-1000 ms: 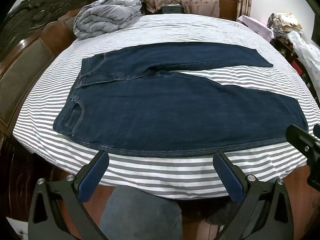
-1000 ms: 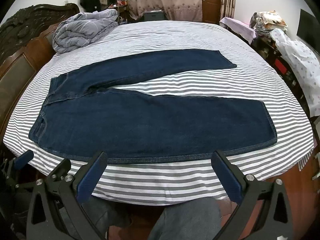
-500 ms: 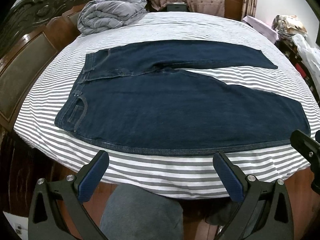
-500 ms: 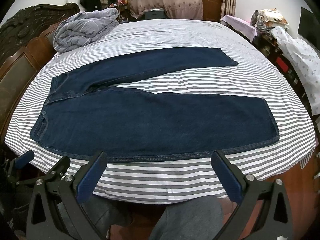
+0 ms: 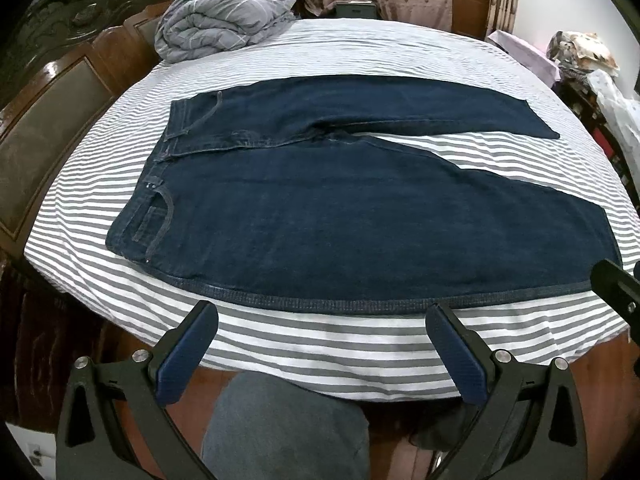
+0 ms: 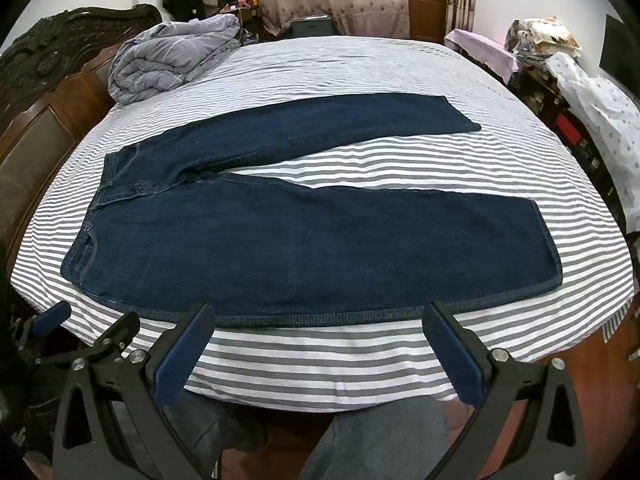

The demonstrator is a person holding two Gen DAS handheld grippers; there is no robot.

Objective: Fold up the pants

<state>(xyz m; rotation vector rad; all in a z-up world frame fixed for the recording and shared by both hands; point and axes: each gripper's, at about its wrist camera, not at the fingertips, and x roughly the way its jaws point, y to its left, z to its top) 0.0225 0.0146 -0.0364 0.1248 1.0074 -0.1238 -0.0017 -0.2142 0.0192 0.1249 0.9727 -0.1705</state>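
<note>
Dark blue jeans [image 5: 340, 216] lie flat on the striped bed, waistband at the left, both legs spread to the right; they also show in the right wrist view [image 6: 312, 240]. My left gripper [image 5: 320, 320] is open and empty, just short of the near leg's outer seam near the bed's front edge. My right gripper [image 6: 316, 320] is open and empty, at the same seam further toward the hem. Part of the right gripper [image 5: 616, 284] shows at the right edge of the left wrist view, and the left gripper [image 6: 52, 316] at the lower left of the right wrist view.
A grey striped sheet covers the bed [image 5: 360, 356]. A folded grey quilt [image 5: 224, 16] lies at the far left corner. A dark wooden headboard [image 5: 52, 120] runs along the left. Cluttered furniture [image 6: 580, 92] stands on the right. A grey-clad knee [image 5: 280, 428] is below the grippers.
Both grippers have moved slightly forward toward the bed, and the left one has shifted toward the waistband. The jeans lie unmoved and both grippers stay open.
</note>
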